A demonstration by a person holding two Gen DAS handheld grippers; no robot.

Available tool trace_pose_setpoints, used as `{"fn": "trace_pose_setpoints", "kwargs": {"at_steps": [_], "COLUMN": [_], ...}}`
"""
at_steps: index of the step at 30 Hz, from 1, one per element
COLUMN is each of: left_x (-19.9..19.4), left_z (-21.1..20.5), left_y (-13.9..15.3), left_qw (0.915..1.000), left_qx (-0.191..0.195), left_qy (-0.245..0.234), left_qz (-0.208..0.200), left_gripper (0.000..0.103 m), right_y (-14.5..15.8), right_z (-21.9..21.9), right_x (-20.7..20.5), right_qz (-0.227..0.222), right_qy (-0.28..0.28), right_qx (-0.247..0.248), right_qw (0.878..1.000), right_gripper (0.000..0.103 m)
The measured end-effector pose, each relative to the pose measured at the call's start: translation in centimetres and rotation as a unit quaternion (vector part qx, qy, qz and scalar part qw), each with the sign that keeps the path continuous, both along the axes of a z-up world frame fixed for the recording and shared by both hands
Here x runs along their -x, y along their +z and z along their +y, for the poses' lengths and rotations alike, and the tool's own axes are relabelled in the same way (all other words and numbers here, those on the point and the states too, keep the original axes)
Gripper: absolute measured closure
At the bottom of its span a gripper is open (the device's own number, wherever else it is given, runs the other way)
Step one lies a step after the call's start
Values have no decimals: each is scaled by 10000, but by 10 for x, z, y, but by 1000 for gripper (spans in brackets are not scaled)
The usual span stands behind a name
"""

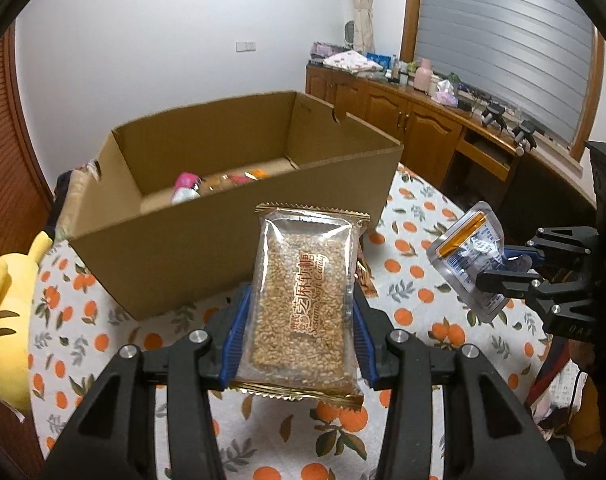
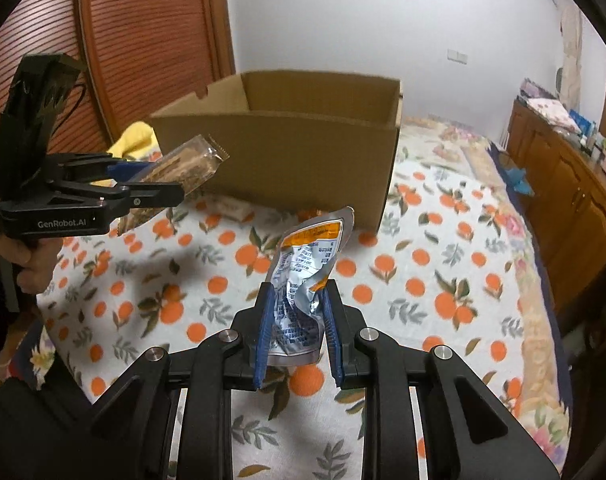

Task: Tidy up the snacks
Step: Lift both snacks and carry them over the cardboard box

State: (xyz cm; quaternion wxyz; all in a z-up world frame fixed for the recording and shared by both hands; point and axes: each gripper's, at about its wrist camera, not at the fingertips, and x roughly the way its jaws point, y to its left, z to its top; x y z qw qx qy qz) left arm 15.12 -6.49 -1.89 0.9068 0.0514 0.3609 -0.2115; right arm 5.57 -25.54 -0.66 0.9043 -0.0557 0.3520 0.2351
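My left gripper point(image 1: 301, 292) is shut on a clear sesame candy pack point(image 1: 303, 300) with gold edges, held above the tablecloth in front of the open cardboard box point(image 1: 223, 240). Several snacks point(image 1: 219, 184) lie on the box floor. My right gripper point(image 2: 297, 292) is shut on a crumpled silver pouch point(image 2: 305, 276) with an orange band, also lifted off the table. From the left wrist view the right gripper point(image 1: 499, 264) and its silver pouch point(image 1: 467, 256) hang at the right. In the right wrist view the left gripper point(image 2: 171, 180) with the sesame pack point(image 2: 183, 168) is at the left, before the box point(image 2: 287, 152).
An orange-print tablecloth point(image 2: 383, 280) covers the table. A small snack packet point(image 2: 233, 208) lies by the box's near wall. A yellow plush toy point(image 1: 7, 304) sits at the table's left. Wooden cabinets point(image 1: 415, 120) with clutter line the window wall. A hand point(image 2: 27, 268) grips the left handle.
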Motion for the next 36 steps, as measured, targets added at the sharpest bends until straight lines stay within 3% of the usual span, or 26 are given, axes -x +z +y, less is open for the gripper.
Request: {"fn": "trace_pose_setpoints", "kwargs": {"at_steps": [14,36], "left_x": [-5,-50], "left_z": [20,34], "left_y": [32,55], "left_qw": [9993,9979], "left_qx": [10,-43], "left_qy": [161,409], "left_qz": [-347,-510], "left_gripper": [58,58], "right_y": [47,85], "right_z": [-1,16], "right_x": [-6,-50], "right_qz": [-506,-907], "right_qy": [56,340], "right_qx": [-91,-134], "right_qw": [9987,9952], "right_gripper": [81,81]}}
